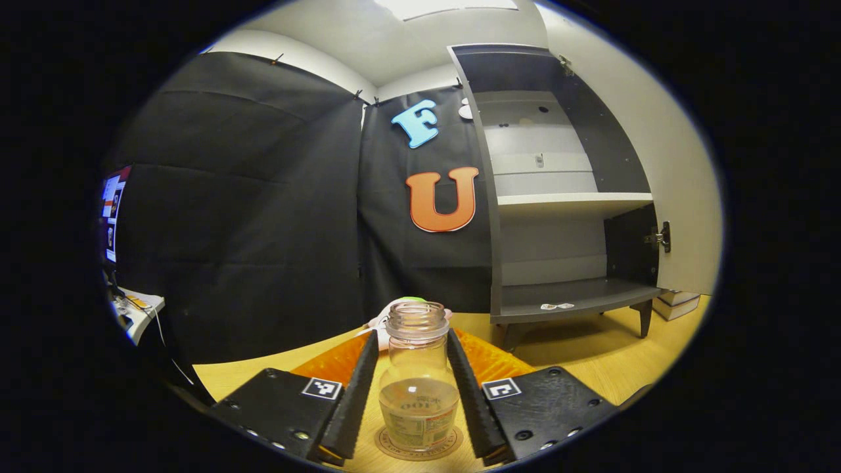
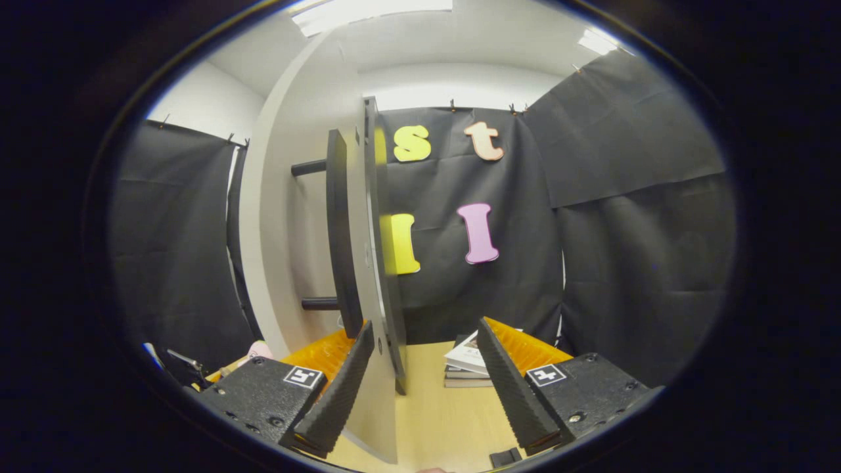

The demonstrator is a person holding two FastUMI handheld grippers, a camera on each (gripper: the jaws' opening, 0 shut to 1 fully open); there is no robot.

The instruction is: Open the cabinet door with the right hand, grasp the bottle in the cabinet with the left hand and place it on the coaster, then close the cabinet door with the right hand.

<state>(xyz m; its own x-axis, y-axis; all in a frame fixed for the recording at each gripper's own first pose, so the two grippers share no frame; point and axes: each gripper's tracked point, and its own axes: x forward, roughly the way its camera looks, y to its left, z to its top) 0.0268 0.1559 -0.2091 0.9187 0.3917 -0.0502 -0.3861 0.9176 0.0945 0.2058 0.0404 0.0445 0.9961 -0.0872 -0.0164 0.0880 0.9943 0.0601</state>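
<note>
Left gripper view: left hand-held gripper (image 1: 415,387) flanking glass bottle (image 1: 418,387), fingers close beside it, contact uncertain; bottle upright on coaster (image 1: 386,444), desk (image 1: 591,348). Cabinet (image 1: 565,197) open.

Right gripper view: right hand-held gripper (image 2: 420,381) spread wide, cabinet door (image 2: 378,263) edge between fingers, untouched.

Your left gripper view sits low over the table (image 1: 611,355), close behind the bottle (image 1: 418,381), facing the open cabinet (image 1: 558,197) farther back. Your right gripper view sits right at the door (image 2: 378,263) edge, facing the wall beyond. Both share the tabletop and door.
</note>
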